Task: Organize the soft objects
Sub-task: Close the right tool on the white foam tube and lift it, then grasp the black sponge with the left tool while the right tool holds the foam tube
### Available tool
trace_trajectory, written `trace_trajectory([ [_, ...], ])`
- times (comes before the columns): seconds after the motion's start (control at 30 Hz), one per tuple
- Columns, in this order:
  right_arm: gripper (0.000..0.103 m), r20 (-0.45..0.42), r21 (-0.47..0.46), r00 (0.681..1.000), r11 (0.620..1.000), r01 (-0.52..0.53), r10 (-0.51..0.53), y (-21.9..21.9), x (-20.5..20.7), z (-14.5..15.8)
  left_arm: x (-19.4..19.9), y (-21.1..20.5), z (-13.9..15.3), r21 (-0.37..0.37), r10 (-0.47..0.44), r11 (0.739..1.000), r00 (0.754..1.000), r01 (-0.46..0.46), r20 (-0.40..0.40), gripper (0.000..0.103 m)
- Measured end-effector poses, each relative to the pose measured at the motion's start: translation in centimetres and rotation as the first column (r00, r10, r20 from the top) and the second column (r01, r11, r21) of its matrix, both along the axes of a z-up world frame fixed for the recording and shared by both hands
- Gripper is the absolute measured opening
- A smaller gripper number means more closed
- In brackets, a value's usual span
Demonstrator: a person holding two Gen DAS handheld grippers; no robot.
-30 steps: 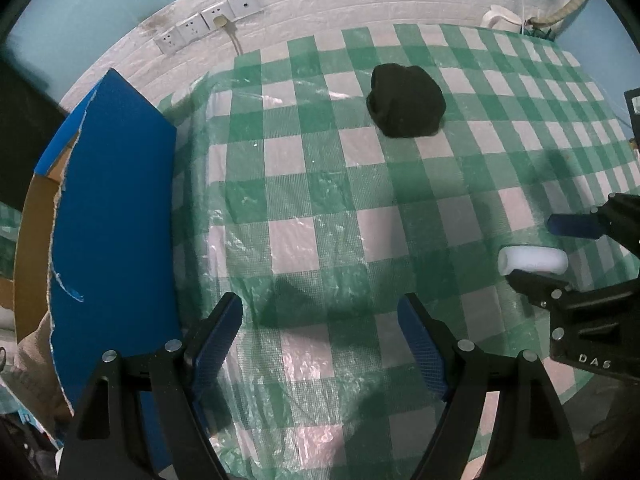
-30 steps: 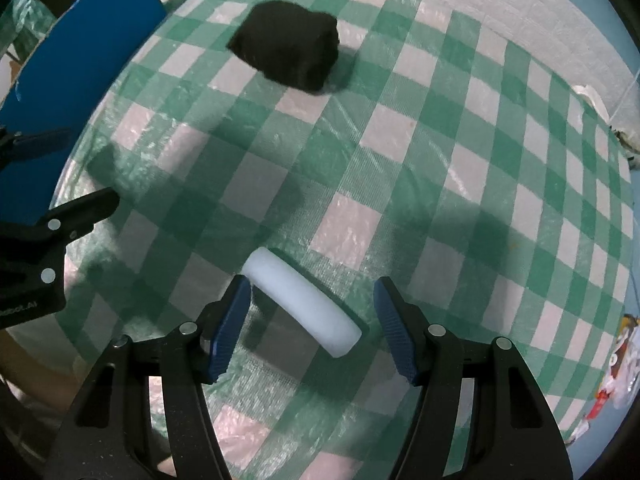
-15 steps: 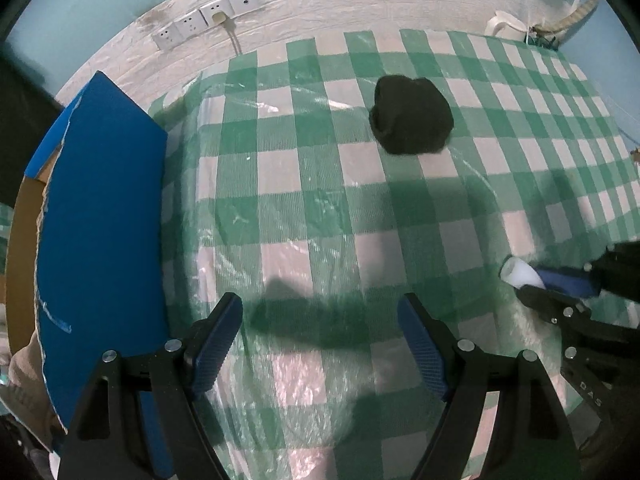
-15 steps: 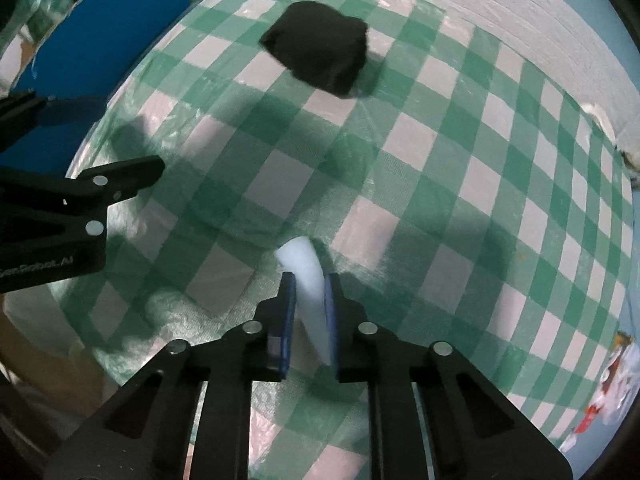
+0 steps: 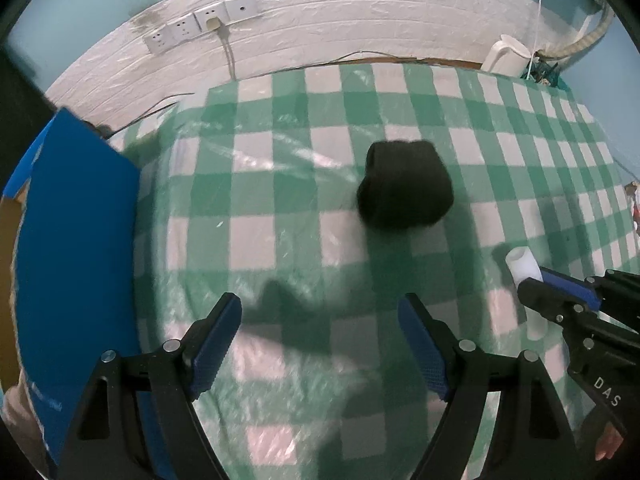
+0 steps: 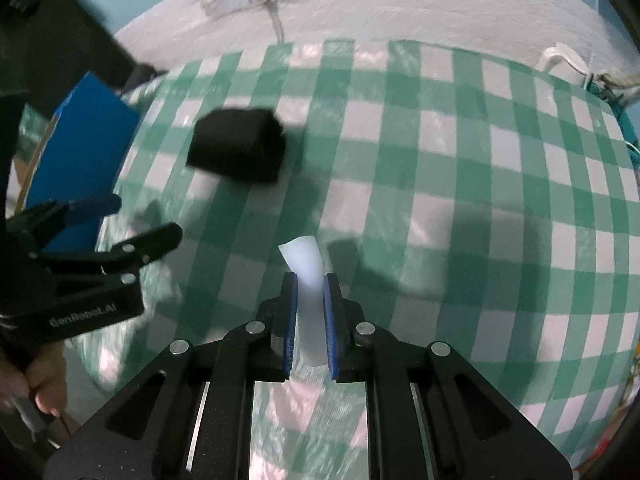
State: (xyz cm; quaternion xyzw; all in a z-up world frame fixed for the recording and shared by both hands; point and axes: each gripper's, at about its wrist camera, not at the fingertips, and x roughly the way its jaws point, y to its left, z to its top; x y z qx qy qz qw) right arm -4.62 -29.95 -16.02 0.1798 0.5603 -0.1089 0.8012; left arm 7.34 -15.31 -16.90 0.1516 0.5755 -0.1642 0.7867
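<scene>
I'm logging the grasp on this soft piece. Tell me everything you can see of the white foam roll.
The white foam roll is a short, smooth, matte cylinder, seemingly of soft foam. The right gripper is shut on it, its blue-padded jaws pinching the roll's middle so it narrows there. The free end flares and points away from the camera, over the green checked tablecloth. In the left wrist view its round flat end shows. Nothing else visibly touches it; whether it is clear of the cloth is unclear.
</scene>
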Motion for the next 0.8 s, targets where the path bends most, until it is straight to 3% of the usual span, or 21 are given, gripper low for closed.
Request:
trace_trajectory([
  [0.37, 0.011, 0.016, 0.018, 0.996, 0.996, 0.083, -0.083, -3.8, 0.7, -0.2, 1.4, -3.3, -0.4, -0.048, 0.005, 0.999, 1.0, -0.004, 0.012, 0.087],
  [0.8, 0.011, 0.01, 0.01, 0.992, 0.993, 0.122, -0.122, -5.1, 0.7, -1.1, 3.7, -7.3, -2.0, 0.01, -0.013, 1.0, 1.0, 0.013, 0.022, 0.087],
])
